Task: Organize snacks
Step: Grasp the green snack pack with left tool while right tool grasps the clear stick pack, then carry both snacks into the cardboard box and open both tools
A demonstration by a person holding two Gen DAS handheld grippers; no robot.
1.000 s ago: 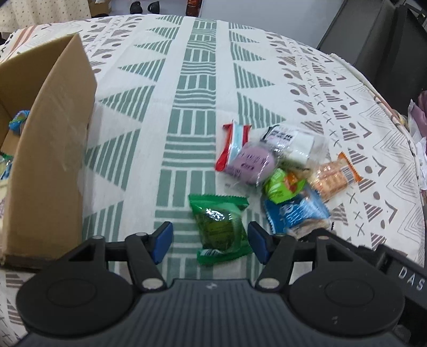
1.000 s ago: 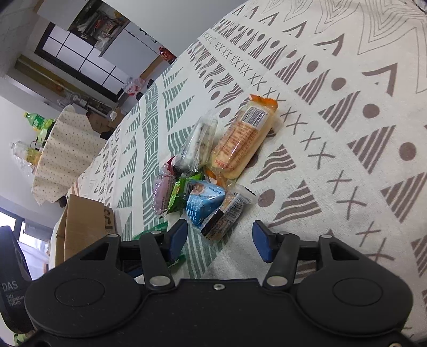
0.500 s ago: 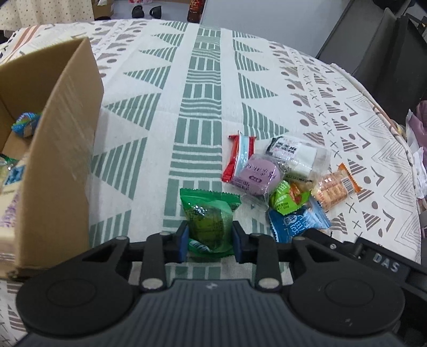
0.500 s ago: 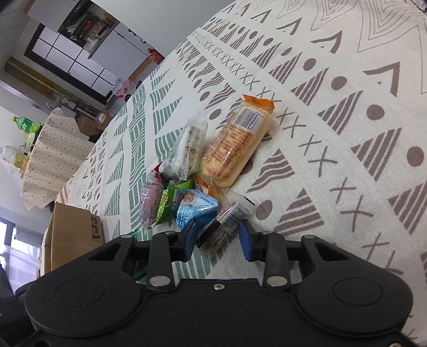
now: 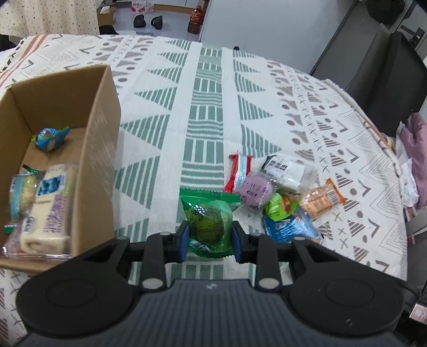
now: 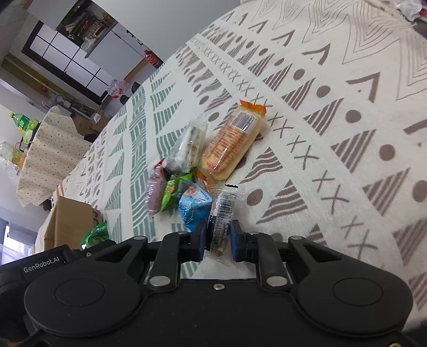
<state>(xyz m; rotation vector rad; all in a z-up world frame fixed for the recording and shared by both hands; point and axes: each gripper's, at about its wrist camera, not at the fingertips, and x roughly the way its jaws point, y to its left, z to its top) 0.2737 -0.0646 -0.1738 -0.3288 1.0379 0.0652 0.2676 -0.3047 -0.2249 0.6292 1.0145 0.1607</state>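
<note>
My left gripper (image 5: 210, 240) is shut on a green snack packet (image 5: 209, 216), lifted a little off the patterned tablecloth (image 5: 205, 106). To its left stands an open cardboard box (image 5: 98, 149) holding several snacks. My right gripper (image 6: 218, 240) has its jaws closing, and their pads press on a clear packet with a dark bar and a barcode (image 6: 224, 208). That packet lies at the near edge of a snack pile: a blue packet (image 6: 193, 205), a small green one (image 6: 173, 190), a purple one (image 6: 153, 192), a clear one (image 6: 189, 146) and an orange one (image 6: 232, 144).
In the left wrist view the pile also shows a red packet (image 5: 237, 170). A dark chair (image 5: 387, 80) stands past the table's far right edge. Shoes and a bottle (image 5: 194, 22) are on the floor beyond. Bare cloth lies between the box and the pile.
Both grippers went from open to shut, the left on the green packet, the right on the dark bar packet. The left one has risen, so the inside of the box now shows.
</note>
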